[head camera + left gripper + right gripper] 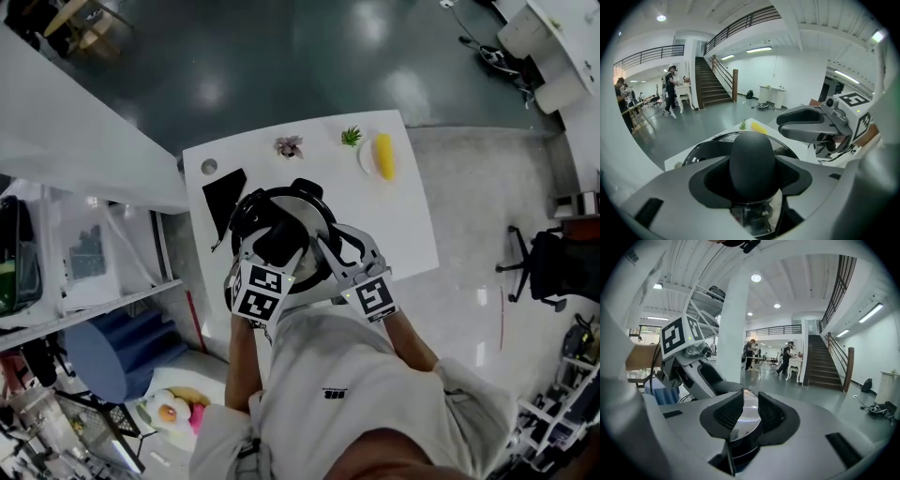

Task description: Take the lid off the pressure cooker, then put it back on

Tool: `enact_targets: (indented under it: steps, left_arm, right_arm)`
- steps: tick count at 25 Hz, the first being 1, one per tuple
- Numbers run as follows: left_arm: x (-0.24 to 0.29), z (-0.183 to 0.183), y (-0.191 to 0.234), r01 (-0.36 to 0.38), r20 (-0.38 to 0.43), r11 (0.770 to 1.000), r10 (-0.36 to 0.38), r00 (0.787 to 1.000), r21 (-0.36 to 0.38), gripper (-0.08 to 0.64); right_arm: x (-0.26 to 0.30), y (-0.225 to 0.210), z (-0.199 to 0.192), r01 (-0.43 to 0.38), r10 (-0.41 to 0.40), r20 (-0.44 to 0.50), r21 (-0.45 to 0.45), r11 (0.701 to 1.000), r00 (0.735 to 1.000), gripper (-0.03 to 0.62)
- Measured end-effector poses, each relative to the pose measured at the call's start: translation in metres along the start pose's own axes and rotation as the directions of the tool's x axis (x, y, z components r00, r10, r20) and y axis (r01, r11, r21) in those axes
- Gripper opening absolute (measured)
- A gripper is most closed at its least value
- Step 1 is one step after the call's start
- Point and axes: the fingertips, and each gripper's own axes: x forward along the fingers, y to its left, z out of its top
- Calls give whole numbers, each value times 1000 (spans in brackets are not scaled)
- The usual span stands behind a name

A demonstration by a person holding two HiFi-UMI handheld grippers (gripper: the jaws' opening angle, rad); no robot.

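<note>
Left tongs (752,174) clamp lid handle (752,152); right tongs (750,411) slightly parted over cooker (747,423).

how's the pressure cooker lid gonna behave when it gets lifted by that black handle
Probably heavy for its size: the lid looks like polished metal. Held by the black handle alone, in the left hand-held gripper, it may tip. The smooth, rounded handle could slip between the pads.
</note>
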Motion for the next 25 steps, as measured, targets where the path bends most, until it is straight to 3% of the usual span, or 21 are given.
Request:
enact_targets:
  steps: [16, 25]
  left_arm:
    - [0, 1, -4, 138, -18, 979, -137, 990, 152, 287]
    - [-2, 4, -5, 144, -11, 976, -144, 989, 161, 287]
  right_arm:
    - [-6, -3, -2, 97, -97, -5, 26, 995, 995, 100]
    - [-9, -7, 1, 114, -114, 5, 20, 993, 993, 100]
